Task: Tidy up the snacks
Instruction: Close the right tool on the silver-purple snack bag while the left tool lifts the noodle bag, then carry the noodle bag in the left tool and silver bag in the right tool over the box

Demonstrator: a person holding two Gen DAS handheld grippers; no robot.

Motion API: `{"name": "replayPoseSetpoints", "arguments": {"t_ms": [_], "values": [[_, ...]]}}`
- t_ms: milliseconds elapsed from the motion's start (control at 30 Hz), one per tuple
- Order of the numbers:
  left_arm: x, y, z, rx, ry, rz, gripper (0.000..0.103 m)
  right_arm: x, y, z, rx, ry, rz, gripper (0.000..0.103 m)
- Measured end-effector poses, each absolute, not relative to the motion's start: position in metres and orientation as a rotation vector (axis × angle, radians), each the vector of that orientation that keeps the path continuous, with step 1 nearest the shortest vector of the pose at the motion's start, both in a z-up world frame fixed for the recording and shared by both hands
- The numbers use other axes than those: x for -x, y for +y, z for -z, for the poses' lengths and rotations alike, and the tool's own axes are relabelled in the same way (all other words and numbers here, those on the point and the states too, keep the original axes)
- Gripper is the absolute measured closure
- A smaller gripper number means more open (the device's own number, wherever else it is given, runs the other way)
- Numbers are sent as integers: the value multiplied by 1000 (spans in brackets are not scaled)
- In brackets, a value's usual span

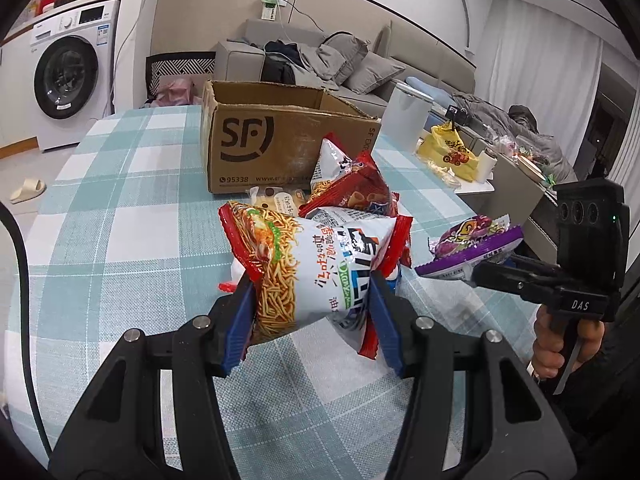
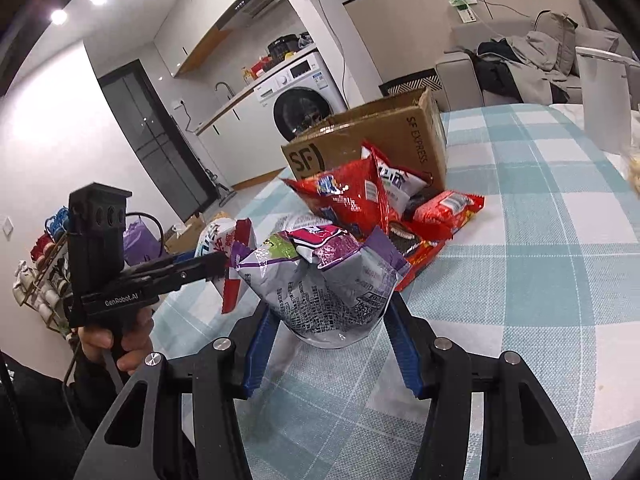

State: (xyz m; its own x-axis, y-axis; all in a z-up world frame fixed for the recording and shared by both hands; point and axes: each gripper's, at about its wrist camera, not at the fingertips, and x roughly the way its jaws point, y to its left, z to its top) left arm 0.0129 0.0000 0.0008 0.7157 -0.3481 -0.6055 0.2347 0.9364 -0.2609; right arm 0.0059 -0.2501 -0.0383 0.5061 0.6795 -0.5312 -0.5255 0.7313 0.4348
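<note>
Both grippers, left (image 1: pixel 312 300) and right (image 2: pixel 326 320), clamp bags, angled downward.

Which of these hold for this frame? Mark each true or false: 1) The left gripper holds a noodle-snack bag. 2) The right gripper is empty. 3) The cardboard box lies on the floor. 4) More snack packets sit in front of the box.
1) True: the left gripper is clamped on the noodle-snack bag.
2) False: the right gripper is shut on a purple-and-silver bag.
3) False: the cardboard box stands on the checked table.
4) True: a pile of red packets lies in front of the box.
</note>
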Motion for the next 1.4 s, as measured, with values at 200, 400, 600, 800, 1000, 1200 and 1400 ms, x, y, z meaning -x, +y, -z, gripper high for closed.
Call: {"name": "replayPoseSetpoints", "arguments": {"t_ms": [200, 400, 600, 800, 1000, 1200, 1400], "values": [[-12, 0, -10, 167, 681, 316, 52, -6, -254, 25, -253, 691, -743, 49], [-18, 2, -28, 160, 644, 296, 52, -9, -256, 9, -270, 650, -744, 49], [-30, 4, -45, 149, 606, 277, 52, -19, -253, -12, -277, 601, -738, 49], [-47, 6, -61, 155, 578, 253, 52, -34, -250, -25, -290, 583, -725, 49], [-69, 5, -76, 143, 556, 230, 52, -52, -246, -39, -304, 566, -713, 49], [-95, 6, -86, 138, 549, 201, 52, -73, -240, -50, -314, 552, -715, 49], [-126, 1, -93, 118, 542, 186, 51, -93, -233, -56, -319, 549, -711, 49]]}}
